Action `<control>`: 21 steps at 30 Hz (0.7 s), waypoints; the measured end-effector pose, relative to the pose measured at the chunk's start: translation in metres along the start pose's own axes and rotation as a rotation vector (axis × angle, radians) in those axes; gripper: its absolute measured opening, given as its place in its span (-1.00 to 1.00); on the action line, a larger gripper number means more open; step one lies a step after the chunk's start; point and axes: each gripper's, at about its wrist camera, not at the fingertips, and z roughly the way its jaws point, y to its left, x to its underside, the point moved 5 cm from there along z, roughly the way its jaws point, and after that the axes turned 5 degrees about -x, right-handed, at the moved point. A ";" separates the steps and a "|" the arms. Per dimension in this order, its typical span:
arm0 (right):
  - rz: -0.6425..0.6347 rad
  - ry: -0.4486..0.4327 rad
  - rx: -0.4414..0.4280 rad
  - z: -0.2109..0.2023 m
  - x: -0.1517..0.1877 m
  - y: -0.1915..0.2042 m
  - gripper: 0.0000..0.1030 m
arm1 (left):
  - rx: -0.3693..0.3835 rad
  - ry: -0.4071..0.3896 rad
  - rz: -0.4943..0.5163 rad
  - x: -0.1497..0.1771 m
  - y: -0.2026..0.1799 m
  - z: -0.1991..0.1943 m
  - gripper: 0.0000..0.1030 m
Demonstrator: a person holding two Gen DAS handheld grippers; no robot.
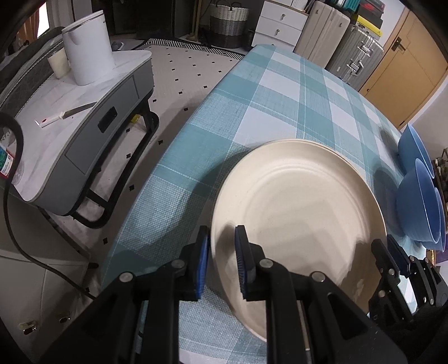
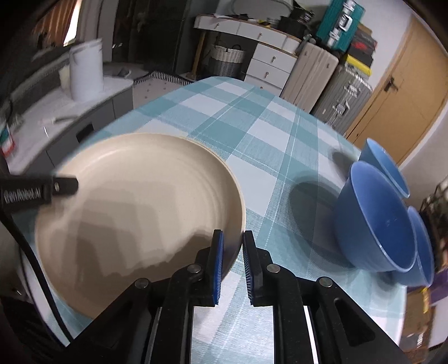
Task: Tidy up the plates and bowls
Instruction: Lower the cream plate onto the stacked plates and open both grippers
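A cream plate sits low over the checked table, and both grippers hold it. My left gripper straddles its left rim, one pad outside and one inside, shut on it. My right gripper is shut on the opposite rim of the plate. It also shows in the left wrist view as the right gripper. A finger of the left gripper reaches in from the left in the right wrist view. A second rim line shows under the plate's far edge. Three blue bowls lie tipped at the right.
The table's left edge drops to a tiled floor. Beside it, a grey side table carries a white kettle, a cup and a knife. A black cable hangs at the left. Suitcases and a drawer unit line the back.
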 end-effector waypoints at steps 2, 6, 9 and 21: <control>-0.035 -0.011 0.022 0.000 0.002 0.003 -0.75 | 0.003 -0.001 -0.002 0.000 0.000 0.000 -0.69; -0.038 -0.011 0.022 0.000 0.003 0.001 -0.74 | 0.001 -0.002 0.005 0.001 0.001 0.000 -0.69; -0.040 -0.015 0.020 -0.001 0.004 0.001 -0.74 | -0.003 -0.005 0.003 0.001 0.002 0.001 -0.67; 0.085 -0.021 -0.154 -0.009 0.010 -0.011 -0.44 | -0.015 -0.177 -0.012 0.005 0.007 -0.027 -0.12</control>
